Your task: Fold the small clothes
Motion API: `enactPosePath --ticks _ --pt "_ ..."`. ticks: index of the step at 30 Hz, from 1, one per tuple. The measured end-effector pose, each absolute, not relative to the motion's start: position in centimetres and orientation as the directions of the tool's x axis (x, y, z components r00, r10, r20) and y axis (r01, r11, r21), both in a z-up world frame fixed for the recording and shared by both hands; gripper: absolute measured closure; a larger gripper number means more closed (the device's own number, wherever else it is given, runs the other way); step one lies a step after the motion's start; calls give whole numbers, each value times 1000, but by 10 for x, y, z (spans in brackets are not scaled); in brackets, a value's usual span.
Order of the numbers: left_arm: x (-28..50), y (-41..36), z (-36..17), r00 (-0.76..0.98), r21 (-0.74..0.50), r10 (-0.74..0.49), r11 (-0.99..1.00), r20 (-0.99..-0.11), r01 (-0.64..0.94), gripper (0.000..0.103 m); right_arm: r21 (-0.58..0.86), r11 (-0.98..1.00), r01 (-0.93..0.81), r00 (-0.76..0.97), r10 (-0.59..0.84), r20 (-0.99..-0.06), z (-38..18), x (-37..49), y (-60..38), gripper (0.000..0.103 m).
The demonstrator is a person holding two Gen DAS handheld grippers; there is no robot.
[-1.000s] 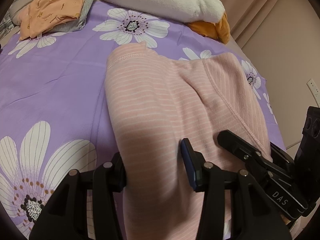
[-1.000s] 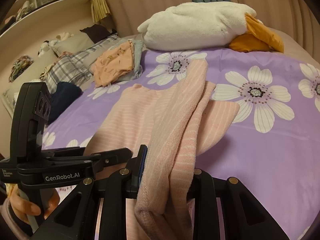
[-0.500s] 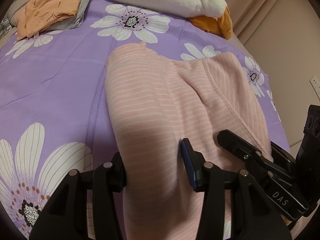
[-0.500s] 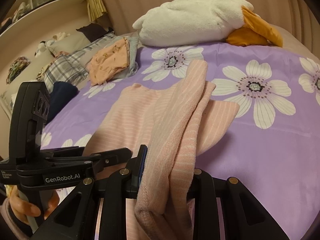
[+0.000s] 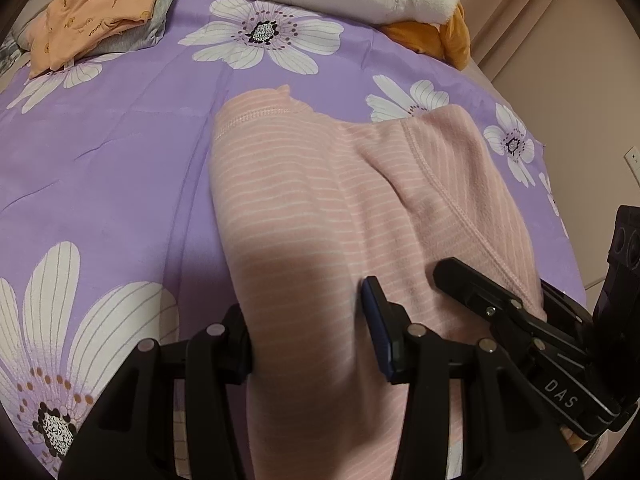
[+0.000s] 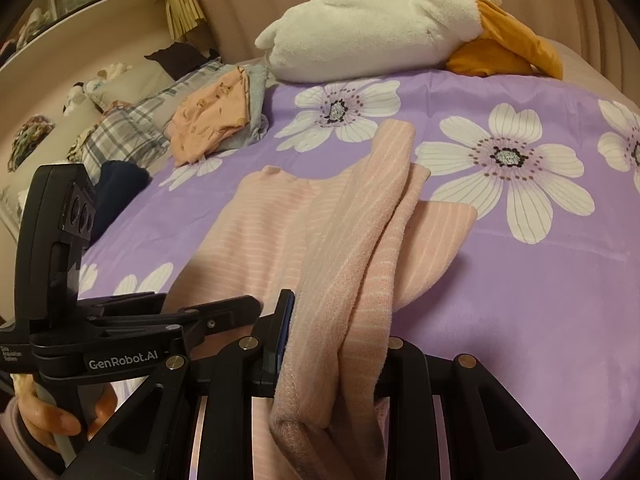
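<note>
A pink garment with thin white stripes [image 5: 304, 200] lies on the purple flowered bedspread [image 5: 100, 168]. My left gripper [image 5: 308, 344] is shut on its near edge; the cloth fills the gap between the fingers. My right gripper [image 6: 332, 344] is shut on a bunched fold of the same garment [image 6: 352, 248], which rises up from its fingers. The right gripper shows at the lower right of the left wrist view [image 5: 520, 320], and the left gripper at the lower left of the right wrist view [image 6: 132, 332].
A folded orange printed garment on grey cloth [image 5: 96, 12] lies at the far left of the bed, also in the right wrist view [image 6: 212, 116]. A white and orange plush toy [image 6: 392, 24] lies at the head. Plaid pillows [image 6: 120, 132] and shelves are left.
Both grippers have shifted slightly forward over the bed, holding the garment the same way. The grips have not changed.
</note>
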State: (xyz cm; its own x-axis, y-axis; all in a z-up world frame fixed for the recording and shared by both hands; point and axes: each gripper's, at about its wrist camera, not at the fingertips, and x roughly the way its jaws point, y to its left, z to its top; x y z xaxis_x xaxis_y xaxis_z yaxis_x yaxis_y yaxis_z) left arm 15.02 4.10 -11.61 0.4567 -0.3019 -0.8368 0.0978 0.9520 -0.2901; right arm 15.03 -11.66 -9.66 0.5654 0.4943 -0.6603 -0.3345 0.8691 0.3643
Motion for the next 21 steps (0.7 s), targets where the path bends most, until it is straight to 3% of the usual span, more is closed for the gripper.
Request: enactPosePath --ticks 21 --pt "152 40 -121 448 -283 -295 954 -844 95 56 358 881 -310 550 473 -688 -105 155 -117 75"
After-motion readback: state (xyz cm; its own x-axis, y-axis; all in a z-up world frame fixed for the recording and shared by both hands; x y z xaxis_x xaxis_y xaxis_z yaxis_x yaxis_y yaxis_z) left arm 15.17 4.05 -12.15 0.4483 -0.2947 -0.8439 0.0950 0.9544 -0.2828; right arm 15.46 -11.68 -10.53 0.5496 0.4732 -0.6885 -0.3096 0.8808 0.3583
